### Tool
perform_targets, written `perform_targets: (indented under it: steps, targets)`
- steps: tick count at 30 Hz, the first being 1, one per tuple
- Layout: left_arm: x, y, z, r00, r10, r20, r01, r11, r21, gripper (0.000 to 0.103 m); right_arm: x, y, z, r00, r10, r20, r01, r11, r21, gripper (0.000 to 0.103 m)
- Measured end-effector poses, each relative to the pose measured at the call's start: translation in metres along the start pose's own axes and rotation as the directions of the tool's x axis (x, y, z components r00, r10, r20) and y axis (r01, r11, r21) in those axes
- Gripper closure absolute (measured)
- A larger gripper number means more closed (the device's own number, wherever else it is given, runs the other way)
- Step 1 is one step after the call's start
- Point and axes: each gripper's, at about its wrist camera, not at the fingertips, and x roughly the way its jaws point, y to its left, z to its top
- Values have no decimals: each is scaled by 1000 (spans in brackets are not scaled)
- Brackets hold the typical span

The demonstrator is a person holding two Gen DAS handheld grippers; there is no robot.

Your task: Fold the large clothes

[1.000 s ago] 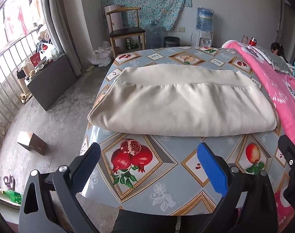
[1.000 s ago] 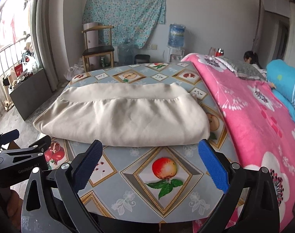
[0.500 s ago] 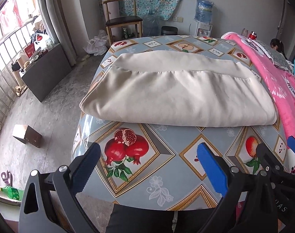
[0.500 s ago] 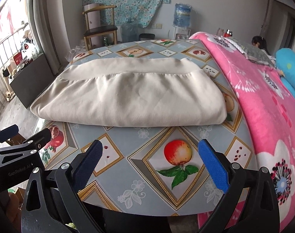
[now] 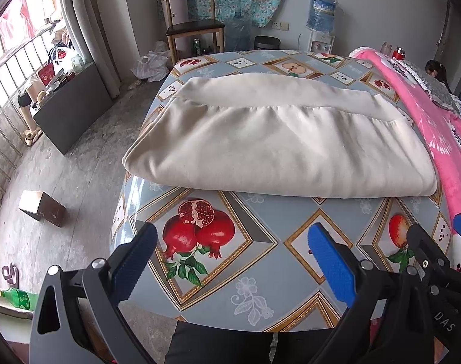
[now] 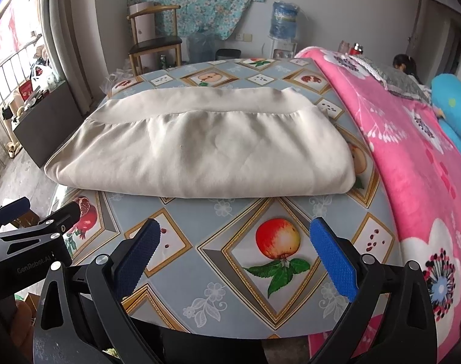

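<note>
**Both grippers poised at the near edge, cream garment lying folded ahead**

On the left, the left gripper (image 5: 230,254) hangs above the near edge of the table (image 5: 260,273), its blue-padded fingers (image 5: 330,261) spread wide with nothing between them. They frame the pomegranate print on the oilcloth, which puts this tool roughly opposite the garment's left half, a sensible station for taking that side.

In the middle lies the cream garment (image 6: 200,148), a large piece doubled into a broad, thick rectangle across the table's centre. Its rounded fold faces the grippers and a flatter band (likely a hem or waistband) runs along the far side. Its left corner reaches the table's left edge or just past it; its right end stops beside the pink blanket (image 6: 412,157).

On the right, the right gripper (image 6: 235,251) matches its partner: fingers parted and empty, over the apple print, short of the cloth. Judging by this symmetry, the next fold calls for each tool to pinch a near corner.
</note>
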Motion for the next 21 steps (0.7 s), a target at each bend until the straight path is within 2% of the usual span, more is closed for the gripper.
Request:
perform_targets:
  steps: [21]
  targets:
    - [2, -4, 1, 1000, -6, -1, 6, 1000, 19, 5, -1, 0, 4, 1000, -11, 6, 11, 1000, -2, 7]
